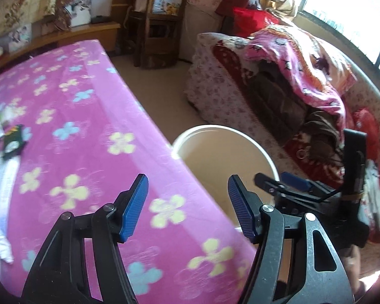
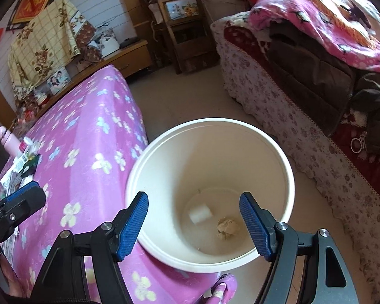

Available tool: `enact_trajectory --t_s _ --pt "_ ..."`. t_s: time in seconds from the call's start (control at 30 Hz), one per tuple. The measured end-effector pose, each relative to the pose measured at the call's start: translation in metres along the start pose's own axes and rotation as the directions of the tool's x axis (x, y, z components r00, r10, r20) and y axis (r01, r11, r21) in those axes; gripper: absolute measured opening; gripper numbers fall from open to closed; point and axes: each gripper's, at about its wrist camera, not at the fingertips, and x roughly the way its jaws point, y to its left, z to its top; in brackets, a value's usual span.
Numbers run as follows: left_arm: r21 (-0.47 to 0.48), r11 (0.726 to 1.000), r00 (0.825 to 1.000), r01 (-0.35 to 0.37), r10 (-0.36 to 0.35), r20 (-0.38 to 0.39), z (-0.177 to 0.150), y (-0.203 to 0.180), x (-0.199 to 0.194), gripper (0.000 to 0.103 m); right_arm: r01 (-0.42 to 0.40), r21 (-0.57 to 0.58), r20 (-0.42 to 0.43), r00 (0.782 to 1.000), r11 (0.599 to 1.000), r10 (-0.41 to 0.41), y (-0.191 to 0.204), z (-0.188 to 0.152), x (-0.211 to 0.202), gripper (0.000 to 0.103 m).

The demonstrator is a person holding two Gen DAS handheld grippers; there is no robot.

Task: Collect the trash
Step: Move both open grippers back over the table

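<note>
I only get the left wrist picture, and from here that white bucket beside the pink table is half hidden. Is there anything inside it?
Observer: Yes. In the right wrist view the bucket holds a white roll-shaped piece lying on the bottom.
Operator: Just that one thing?
Observer: No, a crumpled tan paper wad lies beside it, apart from it.
Operator: Is the right gripper carrying more trash?
Observer: No. The right gripper is open above the bucket with nothing between its fingers.
Operator: Anything left on the table that I'm missing?
Observer: At the table's far left edge stands a pink bottle, next to a heap of small packets.
</note>
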Motion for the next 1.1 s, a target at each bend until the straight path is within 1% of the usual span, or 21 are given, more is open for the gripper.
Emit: enact_trajectory --t_s 0.1,0.2,0.43,0.5,0.67,0.8,1.1 --pt "-0.019 0.999 0.999 -0.038 0.038 0.008 -0.004 0.012 -0.009 0.064 -0.005 -0.023 0.0 1.0 1.0 0.005 0.013 -0.002 -0.004 0.072" --pt "-0.041 0.997 0.998 -0.061 0.062 0.015 -0.009 0.024 -0.02 0.064 -0.011 -0.046 0.001 1.0 0.999 0.011 0.028 -0.002 -0.01 0.072" --pt "-0.026 0.989 0.988 -0.146 0.147 0.051 -0.02 0.042 -0.049 0.064 -0.05 -0.095 0.001 0.999 0.994 0.051 0.068 -0.003 -0.029 0.072" --pt "-0.026 0.985 0.983 -0.17 0.171 0.062 -0.024 0.048 -0.059 0.064 -0.077 -0.108 0.001 0.997 0.991 0.078 0.083 -0.004 -0.035 0.072" --pt "-0.044 0.98 0.977 -0.195 0.198 0.074 -0.032 0.064 -0.08 0.064 -0.121 -0.136 0.009 0.992 0.983 0.123 0.116 -0.006 -0.05 0.073" --pt "-0.059 0.972 0.969 -0.226 0.23 0.089 -0.039 0.077 -0.098 0.064 -0.146 -0.17 0.012 0.989 0.974 0.15 0.145 -0.011 -0.058 0.073" --pt "-0.102 0.947 0.943 -0.304 0.315 0.105 -0.059 0.115 -0.136 0.064 -0.194 -0.223 -0.001 0.98 0.955 0.199 0.198 -0.025 -0.065 0.073"
